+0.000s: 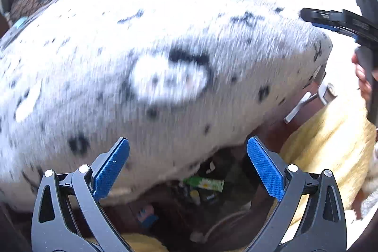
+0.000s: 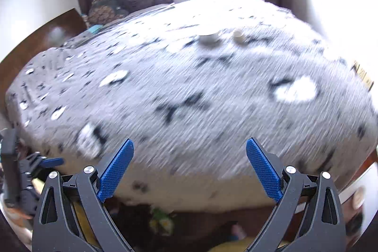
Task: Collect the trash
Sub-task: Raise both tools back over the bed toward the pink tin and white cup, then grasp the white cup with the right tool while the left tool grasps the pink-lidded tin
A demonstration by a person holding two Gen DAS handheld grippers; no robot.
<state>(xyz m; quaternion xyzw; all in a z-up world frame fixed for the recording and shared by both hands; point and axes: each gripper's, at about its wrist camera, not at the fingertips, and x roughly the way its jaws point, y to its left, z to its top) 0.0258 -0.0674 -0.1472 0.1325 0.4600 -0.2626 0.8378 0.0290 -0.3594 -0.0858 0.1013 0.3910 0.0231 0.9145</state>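
**Empty tongs hanging over a patterned bed as the trash hunt is turning toward the far side**

Both tongs are standing wide open and holding nothing: the left tongs (image 1: pixel 187 167) are framing only blurred bedding and the dark gap below it, and the right tongs (image 2: pixel 190 168) are likewise bare between their blue pads. Both views are smeared, so fine detail is hard to read. The bed (image 2: pixel 189 91), under a grey-and-white cover with black marks, is filling most of each picture. Below its near edge, at about 6 o'clock in the left wrist view, a dark bin or bag (image 1: pixel 226 171) is sitting with a green-and-white wrapper (image 1: pixel 204 183) already inside, judging from how it lies. The right tongs are also showing at 2 o'clock in that view, with a person's hand behind them.

What looks like remaining trash is lying well apart from both tongs: a small pale cup-like object (image 2: pixel 209 37) and a smaller pale lump (image 2: pixel 238 36) just beside it, at about 12 o'clock on the cover in the right wrist view; what they are cannot be told for sure.

To do the next pickup well, the nearer tongs should probably be reaching over them with the jaws kept wide, straddling one item at a time and pressing lightly into the soft cover, so that no bedding is being pinched along with it.
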